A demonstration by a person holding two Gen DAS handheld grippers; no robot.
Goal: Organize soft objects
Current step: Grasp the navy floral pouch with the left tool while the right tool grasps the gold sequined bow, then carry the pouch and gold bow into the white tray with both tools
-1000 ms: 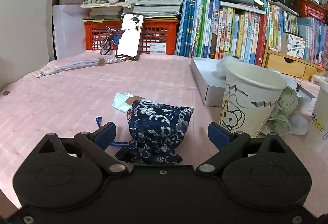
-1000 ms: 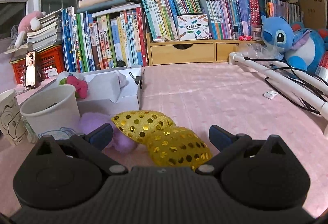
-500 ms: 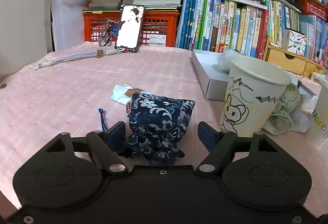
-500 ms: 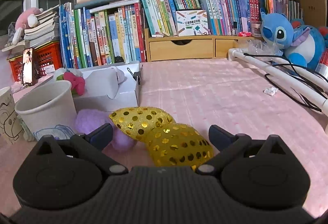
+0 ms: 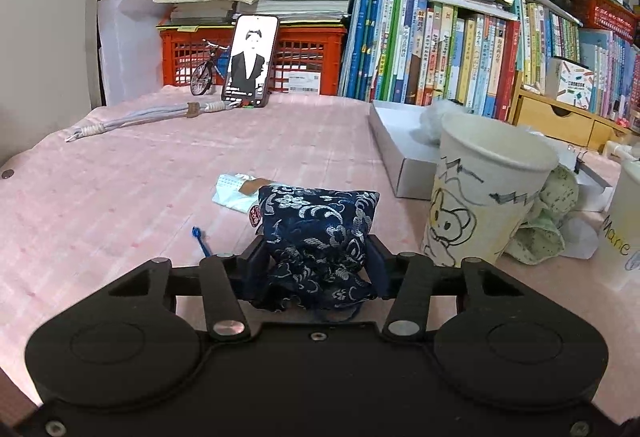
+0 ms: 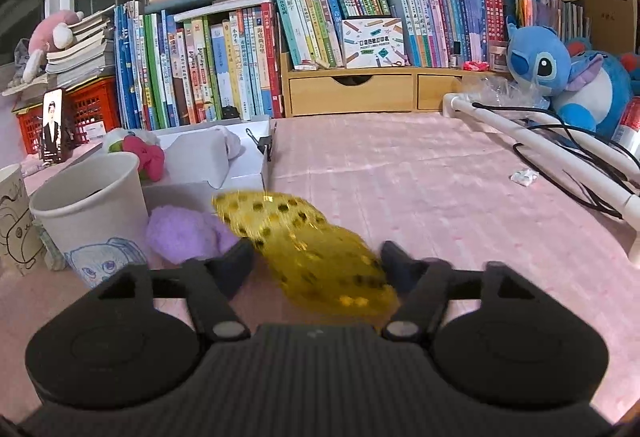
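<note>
My left gripper is shut on a dark blue floral pouch, squeezing its lower half on the pink tablecloth. My right gripper has its fingers closed in against a gold sequined pouch, which looks blurred. A purple fluffy ball lies just left of the gold pouch. A white box behind holds a pink-and-green soft toy. A green speckled cloth lies behind the drawn paper cup.
A second paper cup stands left of the right gripper. A mask packet lies behind the blue pouch. Books, a red crate, a phone, a blue plush and a white lamp arm with cables line the back and right.
Both grippers have closed from wide open: the left onto the blue pouch, the right onto the gold pouch. Both moved slightly forward.
</note>
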